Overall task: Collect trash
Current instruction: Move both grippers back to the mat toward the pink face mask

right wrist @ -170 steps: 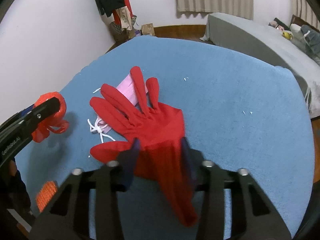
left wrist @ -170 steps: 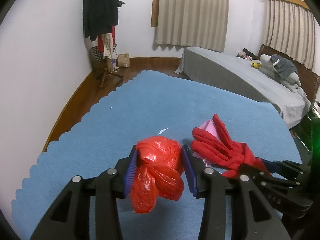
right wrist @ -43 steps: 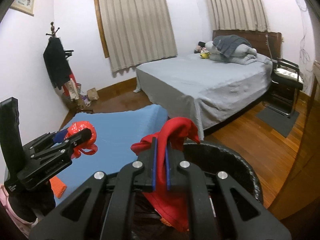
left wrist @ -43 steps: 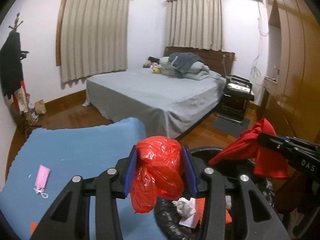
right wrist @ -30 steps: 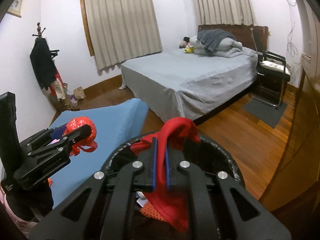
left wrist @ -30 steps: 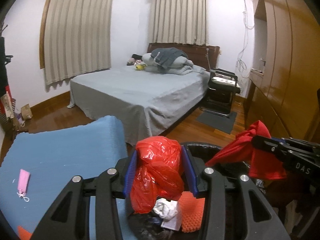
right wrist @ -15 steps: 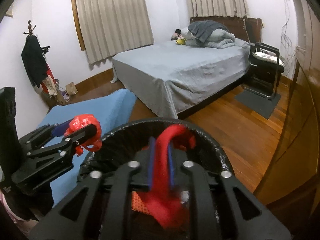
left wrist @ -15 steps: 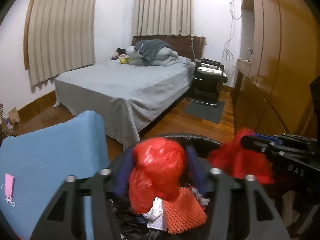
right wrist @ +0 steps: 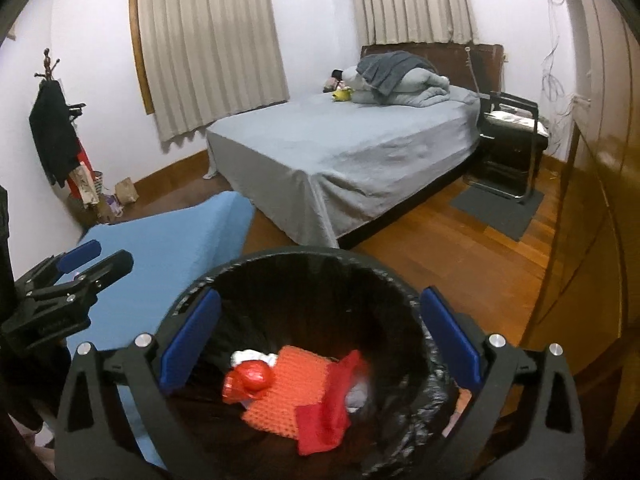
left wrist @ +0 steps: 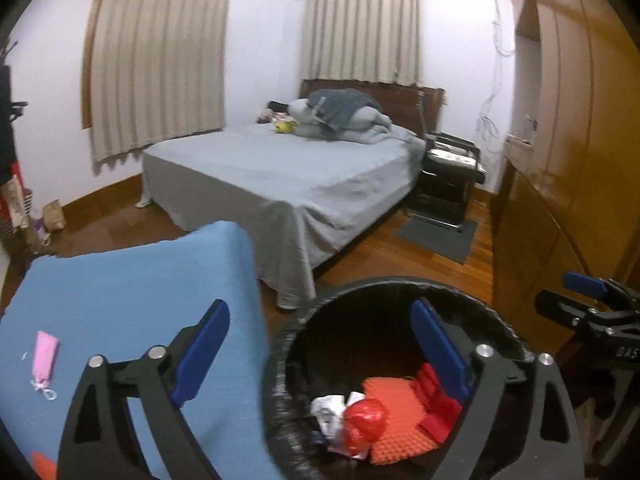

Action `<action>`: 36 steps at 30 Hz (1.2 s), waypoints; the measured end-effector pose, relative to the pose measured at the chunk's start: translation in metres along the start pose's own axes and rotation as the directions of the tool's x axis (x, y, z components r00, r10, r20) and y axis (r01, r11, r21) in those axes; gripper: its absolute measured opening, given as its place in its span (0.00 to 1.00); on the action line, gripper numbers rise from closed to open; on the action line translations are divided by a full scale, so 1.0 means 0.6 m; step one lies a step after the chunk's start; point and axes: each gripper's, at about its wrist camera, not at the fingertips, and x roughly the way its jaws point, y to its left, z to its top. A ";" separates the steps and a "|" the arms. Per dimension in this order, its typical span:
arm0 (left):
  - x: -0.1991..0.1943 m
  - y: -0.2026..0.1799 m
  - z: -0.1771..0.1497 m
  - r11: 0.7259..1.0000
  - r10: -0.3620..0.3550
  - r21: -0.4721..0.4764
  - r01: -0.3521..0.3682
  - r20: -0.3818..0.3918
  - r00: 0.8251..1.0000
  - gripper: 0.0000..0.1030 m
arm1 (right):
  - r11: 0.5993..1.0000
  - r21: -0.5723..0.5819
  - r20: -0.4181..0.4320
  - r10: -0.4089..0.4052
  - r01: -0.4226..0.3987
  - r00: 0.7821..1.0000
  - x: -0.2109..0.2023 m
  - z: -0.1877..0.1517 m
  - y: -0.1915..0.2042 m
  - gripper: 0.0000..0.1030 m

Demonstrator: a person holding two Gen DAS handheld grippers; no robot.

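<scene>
A black lined trash bin (left wrist: 396,286) (right wrist: 304,258) stands below both grippers. Inside lie the red plastic bag (left wrist: 365,424) (right wrist: 251,378), the red glove (right wrist: 326,408) (left wrist: 434,404), an orange mesh piece (right wrist: 280,396) and white paper (left wrist: 328,408). My left gripper (left wrist: 320,348) is open and empty over the bin's left rim. My right gripper (right wrist: 318,334) is open and empty above the bin. A pink mask (left wrist: 45,356) lies on the blue rug (left wrist: 120,300).
A grey bed (right wrist: 340,152) stands behind the bin. A wooden wardrobe (left wrist: 568,160) runs along the right. A black chair (right wrist: 508,128) and a grey mat (right wrist: 496,208) sit by the bed. A coat rack (right wrist: 56,132) stands at the left wall.
Both grippers opened. The red bag and the red glove dropped from them into the bin.
</scene>
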 end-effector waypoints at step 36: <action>-0.091 0.467 -0.137 0.843 0.472 -0.229 -0.487 -0.118 0.874 0.88 | 0.928 -0.207 -0.106 0.293 -0.309 0.950 0.200 0.024 0.438 0.94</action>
